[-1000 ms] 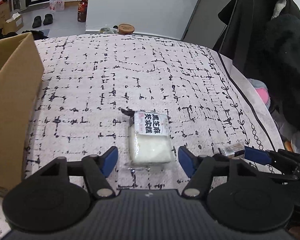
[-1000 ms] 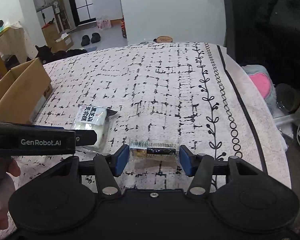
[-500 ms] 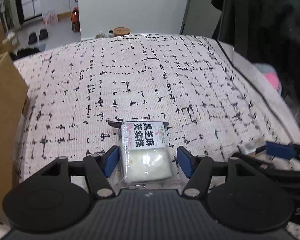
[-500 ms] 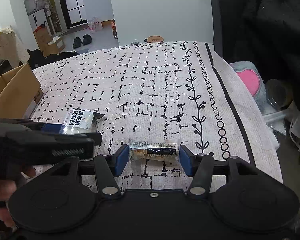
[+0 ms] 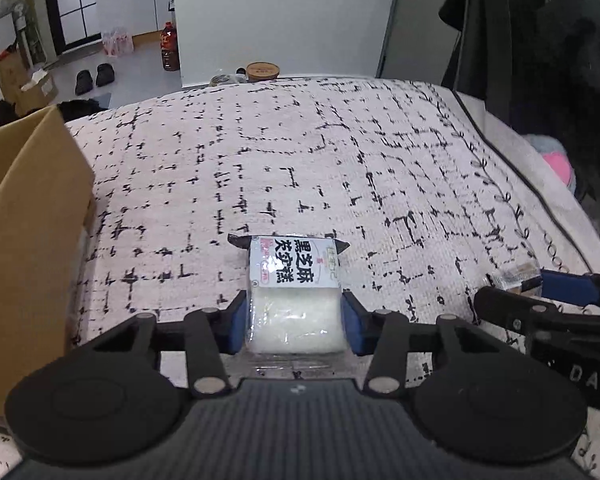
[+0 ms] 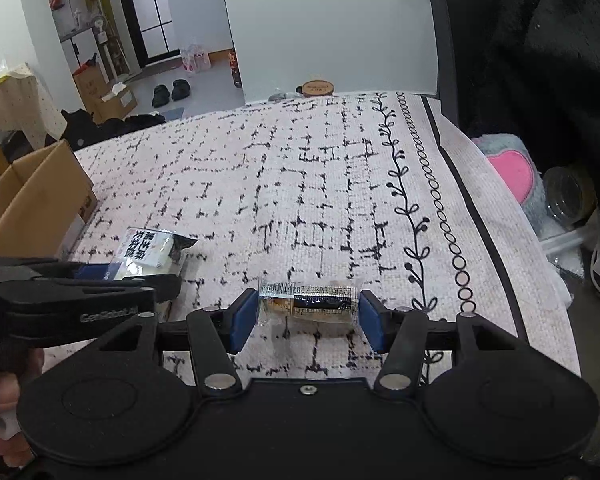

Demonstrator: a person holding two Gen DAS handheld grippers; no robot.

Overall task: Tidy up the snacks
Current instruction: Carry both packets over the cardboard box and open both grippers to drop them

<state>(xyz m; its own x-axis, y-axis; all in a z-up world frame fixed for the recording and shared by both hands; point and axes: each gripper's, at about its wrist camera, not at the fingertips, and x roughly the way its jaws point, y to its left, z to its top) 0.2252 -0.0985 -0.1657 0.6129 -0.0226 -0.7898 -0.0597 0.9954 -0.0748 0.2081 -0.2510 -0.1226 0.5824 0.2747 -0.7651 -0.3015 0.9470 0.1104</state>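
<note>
- The white cake is a soft white block in a clear pack with a label of black letters at its far end. It sits low on the cloth, near the front and a bit left of the middle.
- The left gripper is closed in on the white cake. Both blue pads press on its two sides.
- The small snack is a thin clear pack with something brown and dark inside and a row of numbers along the top. It lies on the cloth to the right of the white cake.
- The right gripper has the small snack between its blue pads. The pads are right at the ends of the pack. I cannot tell if they squeeze it or just touch it.
- In the right view the left gripper comes in low from the left, just beside the small snack, with the white cake in it.
- A hand holds that tool at the left edge.
- In the left view the right gripper shows at the right edge with the small snack.
- A box made of brown card stands at the left side of the cloth, near the white cake. Its top is open.
- A round wooden lid sits past the far edge of the cloth.
- Dark coats hang on the right, and a grey and pink plush thing lies under them.
- Far off on the floor are black shoes and a dark bottle.
</note>
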